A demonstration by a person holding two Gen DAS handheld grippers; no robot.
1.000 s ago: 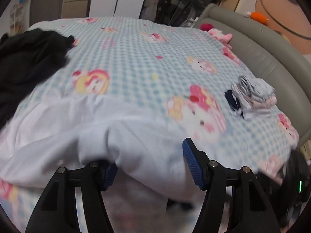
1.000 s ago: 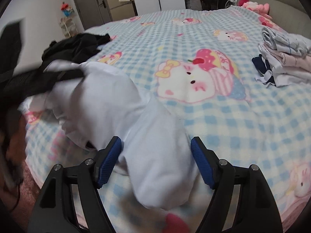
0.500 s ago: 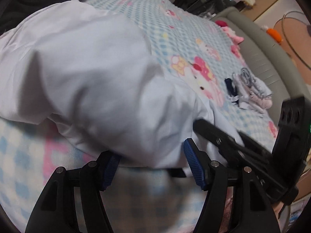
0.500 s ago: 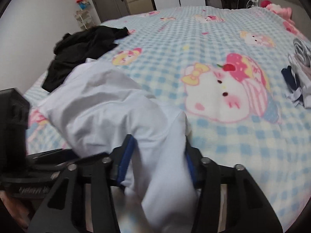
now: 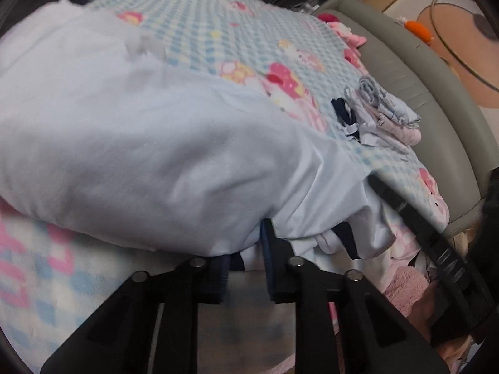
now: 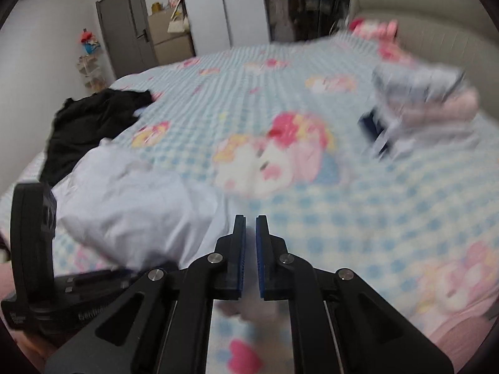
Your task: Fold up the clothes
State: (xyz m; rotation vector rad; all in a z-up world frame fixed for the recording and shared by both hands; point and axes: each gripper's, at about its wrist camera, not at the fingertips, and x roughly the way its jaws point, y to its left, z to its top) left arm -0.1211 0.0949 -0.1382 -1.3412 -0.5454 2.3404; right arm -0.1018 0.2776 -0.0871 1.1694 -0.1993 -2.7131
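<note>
A white garment (image 5: 140,140) lies bunched on the checked cartoon bedsheet (image 5: 218,21), near the front edge. My left gripper (image 5: 246,249) sits under the garment's near hem. Its jaws are closing, and a fold of the white cloth is pinched between the blue pads. In the right wrist view the garment (image 6: 134,205) spreads to the left of my right gripper (image 6: 250,218). That gripper is shut, and the cloth's edge meets its tips. In the left wrist view, the right gripper (image 5: 369,179) has its tips buried in the garment's bunched corner.
A pile of folded clothes (image 5: 383,115) sits on the bed's right side, by the grey padded headboard (image 5: 421,93). A black garment (image 6: 90,124) lies at the far left of the bed. Pink plush toys (image 5: 346,31) rest at the headboard end. A door (image 6: 124,31) stands beyond the bed.
Both grippers' jaws have closed from wide open onto the white garment. The left gripper dropped toward the hem. The right wrist view swung right and is blurred.
</note>
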